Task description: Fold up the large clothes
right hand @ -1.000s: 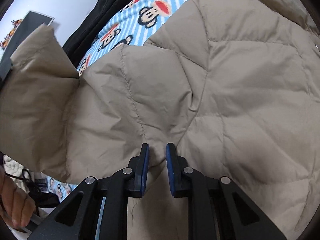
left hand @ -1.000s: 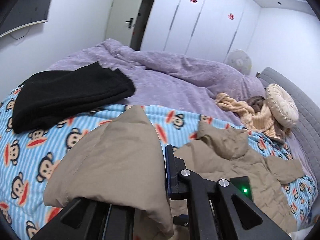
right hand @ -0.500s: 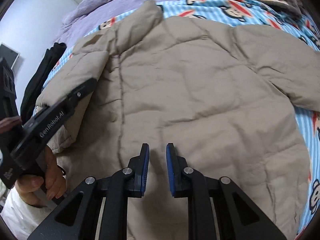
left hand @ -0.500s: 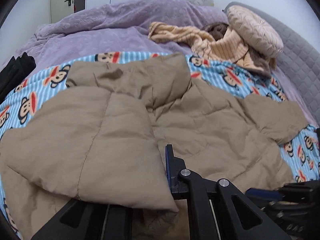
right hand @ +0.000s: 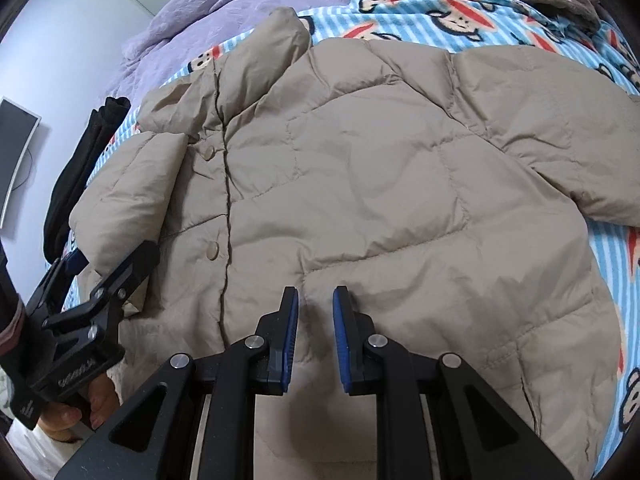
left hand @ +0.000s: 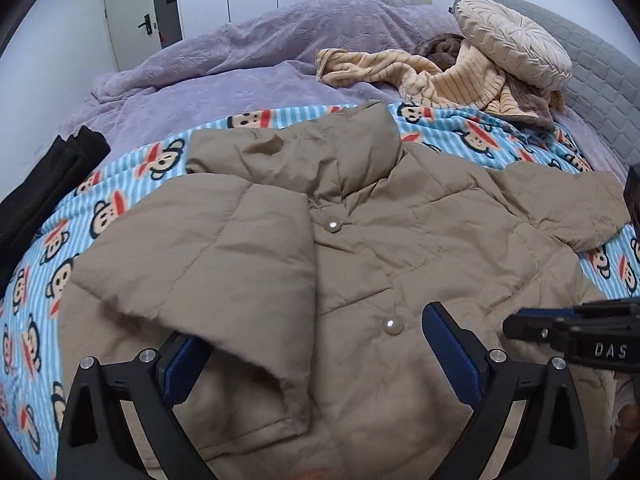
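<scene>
A beige puffer jacket (left hand: pixel 400 240) (right hand: pixel 360 180) lies front-up on the monkey-print blanket (left hand: pixel 120 200), collar toward the far side. One sleeve (left hand: pixel 208 248) (right hand: pixel 132 200) is folded across its chest; the other sleeve (left hand: pixel 568 208) (right hand: pixel 560 120) lies spread out to the right. My left gripper (left hand: pixel 316 356) (right hand: pixel 116 276) stands open, its fingers wide apart over the folded sleeve's cuff, gripping nothing. My right gripper (right hand: pixel 316 320) (left hand: pixel 516 326) hovers over the jacket's lower front with its pads close together and no cloth between them.
A folded black garment (left hand: pixel 40 184) lies at the left on the blanket. Behind are a purple duvet (left hand: pixel 240 72), a striped yellow knit heap (left hand: pixel 440 76), a round cushion (left hand: pixel 516 48) and the grey headboard (left hand: pixel 600 80). A hand (right hand: pixel 80 404) holds the left gripper.
The left gripper carried the sleeve over the jacket's front, laid it there and opened. The right gripper stayed over the jacket's lower front, pads unchanged.
</scene>
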`<act>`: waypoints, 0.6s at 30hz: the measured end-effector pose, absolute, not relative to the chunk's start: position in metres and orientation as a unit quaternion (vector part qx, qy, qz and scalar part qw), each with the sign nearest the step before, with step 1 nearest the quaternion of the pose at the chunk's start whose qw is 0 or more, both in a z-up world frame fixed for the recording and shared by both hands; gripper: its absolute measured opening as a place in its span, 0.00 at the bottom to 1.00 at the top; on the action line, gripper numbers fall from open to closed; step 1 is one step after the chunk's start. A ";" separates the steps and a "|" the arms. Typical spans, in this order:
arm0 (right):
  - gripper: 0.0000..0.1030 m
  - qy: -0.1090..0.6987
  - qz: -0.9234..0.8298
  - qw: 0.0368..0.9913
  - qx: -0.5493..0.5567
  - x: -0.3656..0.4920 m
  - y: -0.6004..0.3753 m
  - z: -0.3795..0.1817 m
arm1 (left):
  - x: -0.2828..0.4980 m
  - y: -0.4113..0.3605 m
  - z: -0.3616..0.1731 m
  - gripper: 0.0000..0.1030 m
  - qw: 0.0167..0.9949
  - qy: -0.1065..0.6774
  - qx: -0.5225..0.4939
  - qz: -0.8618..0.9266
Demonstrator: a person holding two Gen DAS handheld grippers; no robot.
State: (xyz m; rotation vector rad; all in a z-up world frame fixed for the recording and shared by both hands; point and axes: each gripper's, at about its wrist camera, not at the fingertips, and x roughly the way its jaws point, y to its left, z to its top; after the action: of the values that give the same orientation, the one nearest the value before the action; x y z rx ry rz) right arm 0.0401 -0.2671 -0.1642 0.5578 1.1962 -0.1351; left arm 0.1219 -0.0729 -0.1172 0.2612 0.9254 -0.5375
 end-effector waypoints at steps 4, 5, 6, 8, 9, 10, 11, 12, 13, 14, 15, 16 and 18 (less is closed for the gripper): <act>0.59 0.547 -0.045 0.810 0.210 0.051 -0.242 -0.139 | 0.122 -0.011 -0.099 0.97 0.878 0.429 0.098 -0.187; 0.80 0.538 -0.038 0.820 0.191 0.055 -0.232 -0.130 | 0.126 0.009 -0.097 0.97 0.883 0.432 0.087 -0.162; 0.82 0.523 -0.026 0.835 0.170 0.061 -0.219 -0.120 | 0.130 0.029 -0.098 0.97 0.885 0.438 0.075 -0.137; 0.82 0.509 0.005 0.852 0.122 0.073 -0.190 -0.105 | 0.143 0.073 -0.105 0.97 0.885 0.457 0.039 -0.084; 0.82 0.503 0.020 0.859 0.098 0.080 -0.174 -0.100 | 0.149 0.093 -0.112 0.97 0.880 0.471 0.021 -0.060; 0.82 0.497 0.032 0.864 0.074 0.088 -0.157 -0.097 | 0.154 0.106 -0.121 0.97 0.874 0.483 0.008 -0.045; 0.82 0.495 0.044 0.866 0.053 0.093 -0.142 -0.096 | 0.158 0.117 -0.132 0.97 0.869 0.494 0.005 -0.034; 0.82 0.495 0.054 0.867 0.024 0.100 -0.123 -0.097 | 0.161 0.122 -0.145 0.97 0.865 0.502 0.016 -0.019; 0.82 0.498 0.061 0.865 -0.006 0.106 -0.105 -0.100 | 0.163 0.125 -0.159 0.97 0.858 0.513 0.032 -0.003; 0.82 0.503 0.067 0.861 -0.039 0.113 -0.087 -0.105 | 0.164 0.127 -0.171 0.97 0.851 0.524 0.036 0.003; 0.82 0.506 0.071 0.857 -0.066 0.117 -0.072 -0.110 | 0.163 0.129 -0.178 0.97 0.850 0.526 0.029 0.002; 0.82 0.508 0.071 0.853 -0.093 0.125 -0.059 -0.118 | 0.161 0.131 -0.182 0.97 0.851 0.524 0.021 0.002; 0.82 0.510 0.065 0.848 -0.129 0.138 -0.047 -0.133 | 0.161 0.129 -0.186 0.97 0.854 0.520 0.020 0.005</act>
State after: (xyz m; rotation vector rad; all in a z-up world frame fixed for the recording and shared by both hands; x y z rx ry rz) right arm 0.1377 -0.0471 -0.1332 -0.2723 1.0753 0.1365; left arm 0.1612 0.1294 -0.1863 0.0413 1.0939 0.0096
